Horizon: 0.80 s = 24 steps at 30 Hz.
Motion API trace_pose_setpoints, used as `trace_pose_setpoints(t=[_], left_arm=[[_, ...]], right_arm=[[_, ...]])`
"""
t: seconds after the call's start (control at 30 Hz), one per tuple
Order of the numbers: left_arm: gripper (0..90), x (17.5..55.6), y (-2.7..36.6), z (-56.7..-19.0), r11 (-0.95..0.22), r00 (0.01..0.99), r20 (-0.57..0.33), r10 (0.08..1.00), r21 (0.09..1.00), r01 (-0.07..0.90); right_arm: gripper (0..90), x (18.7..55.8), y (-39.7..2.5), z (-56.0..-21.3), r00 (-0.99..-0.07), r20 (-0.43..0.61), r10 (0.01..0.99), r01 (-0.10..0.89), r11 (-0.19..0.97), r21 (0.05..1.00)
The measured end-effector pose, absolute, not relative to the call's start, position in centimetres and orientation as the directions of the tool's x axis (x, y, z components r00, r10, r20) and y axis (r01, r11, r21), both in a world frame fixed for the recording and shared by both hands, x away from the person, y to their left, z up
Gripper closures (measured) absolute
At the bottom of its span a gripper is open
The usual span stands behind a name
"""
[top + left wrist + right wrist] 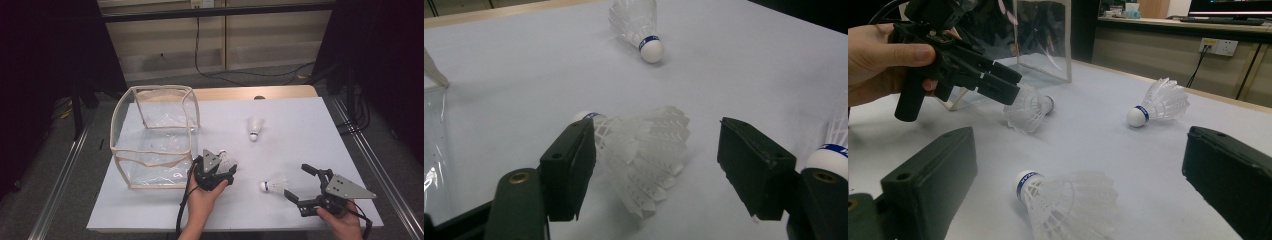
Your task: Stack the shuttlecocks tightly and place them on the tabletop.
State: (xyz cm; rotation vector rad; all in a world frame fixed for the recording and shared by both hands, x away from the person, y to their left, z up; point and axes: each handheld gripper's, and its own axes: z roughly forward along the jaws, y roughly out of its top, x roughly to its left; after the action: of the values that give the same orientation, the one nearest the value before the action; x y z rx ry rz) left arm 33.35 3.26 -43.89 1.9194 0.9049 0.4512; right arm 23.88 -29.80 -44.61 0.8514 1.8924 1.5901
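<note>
Overhead, both grippers (220, 167) (303, 184) gape apart around white feathered shuttlecocks (227, 161) (272, 184) on the pale counter (300, 130) in a dim room.

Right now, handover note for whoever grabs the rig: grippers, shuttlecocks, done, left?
Left gripper: open, jaws either side of a shuttlecock lying on the white table, one jaw against the feathers, not clamped.
Right gripper: open, holding nothing, jaws pointing at a second shuttlecock lying in front of it.
Third shuttlecock lies farther back, mid-table, untouched.
Clear soft-sided box stands at the table's left, open at the top, no shuttlecock inside.
Done: nothing boxed so far.
Left, likely: close on the near shuttlecock, drop it in the box, then the other two.
</note>
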Motion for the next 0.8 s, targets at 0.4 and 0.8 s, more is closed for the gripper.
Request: trace_pose_setpoints(t=[0.4, 0.8], left_arm=[[54.7, 33.9, 2.7, -43.7, -0.320, 0.636, -0.029, 0.771, 0.846, 0.427], [68.8, 34.5, 2.1, -43.7, -0.308, 0.620, -0.052, 0.783, 0.834, 0.458]], right_arm=[[0.7, 23.8, -29.8, -44.6, -0.665, 0.010, 0.747, 0.138, 0.109, 0.984], [0.7, 23.9, -29.9, -44.6, -0.665, 0.010, 0.747, 0.136, 0.108, 0.985]])
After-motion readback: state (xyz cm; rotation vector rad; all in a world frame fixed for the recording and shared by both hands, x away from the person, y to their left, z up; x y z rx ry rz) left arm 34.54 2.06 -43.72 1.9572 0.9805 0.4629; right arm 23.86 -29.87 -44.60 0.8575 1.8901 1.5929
